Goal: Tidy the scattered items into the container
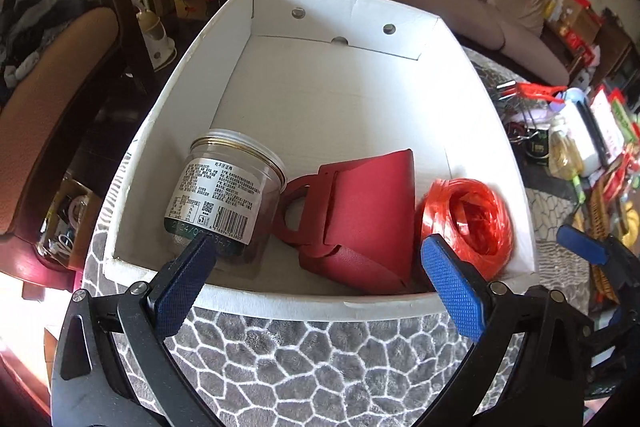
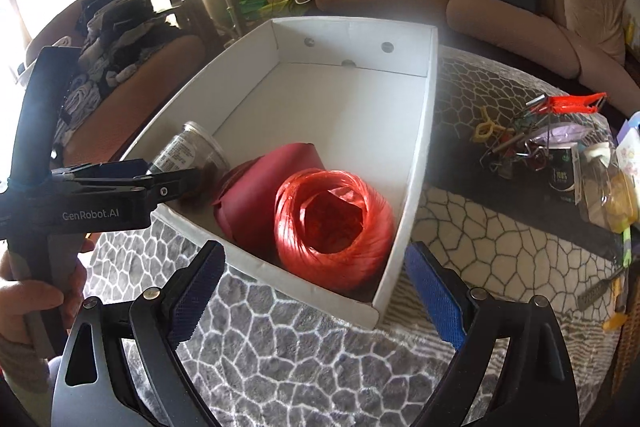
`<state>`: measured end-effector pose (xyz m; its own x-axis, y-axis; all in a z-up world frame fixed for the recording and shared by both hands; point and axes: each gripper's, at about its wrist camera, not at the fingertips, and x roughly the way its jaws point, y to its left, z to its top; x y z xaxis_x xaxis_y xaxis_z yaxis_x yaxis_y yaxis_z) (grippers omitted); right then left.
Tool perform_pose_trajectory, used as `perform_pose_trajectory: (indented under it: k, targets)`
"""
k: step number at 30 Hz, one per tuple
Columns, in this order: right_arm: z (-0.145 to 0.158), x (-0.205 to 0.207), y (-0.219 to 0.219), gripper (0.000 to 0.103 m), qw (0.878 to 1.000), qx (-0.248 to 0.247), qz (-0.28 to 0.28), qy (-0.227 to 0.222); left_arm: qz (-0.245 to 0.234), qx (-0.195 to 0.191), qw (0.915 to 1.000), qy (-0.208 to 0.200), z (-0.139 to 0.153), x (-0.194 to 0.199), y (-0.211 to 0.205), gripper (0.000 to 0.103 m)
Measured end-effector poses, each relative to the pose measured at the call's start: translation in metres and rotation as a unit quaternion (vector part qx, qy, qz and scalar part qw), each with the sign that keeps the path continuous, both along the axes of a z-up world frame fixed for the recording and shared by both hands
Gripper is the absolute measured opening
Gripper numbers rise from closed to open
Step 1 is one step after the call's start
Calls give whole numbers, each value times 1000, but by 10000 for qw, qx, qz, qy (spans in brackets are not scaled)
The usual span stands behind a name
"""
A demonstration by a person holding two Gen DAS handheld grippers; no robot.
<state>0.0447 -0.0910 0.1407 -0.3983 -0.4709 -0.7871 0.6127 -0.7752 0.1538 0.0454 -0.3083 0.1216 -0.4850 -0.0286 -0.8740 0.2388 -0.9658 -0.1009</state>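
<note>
A white cardboard box stands on a grey cobble-patterned cloth. At its near end lie a clear plastic jar on its side, a red leather pouch and an orange ball of plastic twine. My left gripper hovers open over the box's near wall, with nothing between its pads. My right gripper stands wide open above the near right corner of the box, with the twine lying loose below it. One blue pad of my right gripper shows at the right edge of the left wrist view.
Right of the box lies a heap of clips, beside it a clear bag of small goods. A hand holds the left gripper's handle. A brown sofa stands behind the table, and a padded chair at the left.
</note>
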Motion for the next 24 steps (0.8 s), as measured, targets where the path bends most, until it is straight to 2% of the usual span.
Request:
perform_pose_trajectory:
  k: [2,7,11,13,17,20,24]
  targets:
    - [-1,0,14,94,9998,-85,-158,26,-74,-211,9997,-56,-4,0,10,103]
    - [-5,-3,43,94,9992,-128,-374,99,-202,-445,9987,-112,-10,-3,30,103]
    - [-7,-15,76,94,9975,-238,-655,109,-327,-245,9992,46,-6,-10,52,103]
    - [-8,-22,95,94,9959,-262,-856,128,-459,-284,9981,303,5,-11,70,103]
    - [-15,-35,135,94,9917,-360,-1229,90,-897,-316,9928,731,21,-16,114,103]
    - [-24,-43,165,94,9879,-465,-1482,0,-1314,-85,9872,898,23,-28,149,103]
    - [-30,-54,203,94,9836,-404,-1758,-86,-1806,-130,9772,1113,22,-34,200,103]
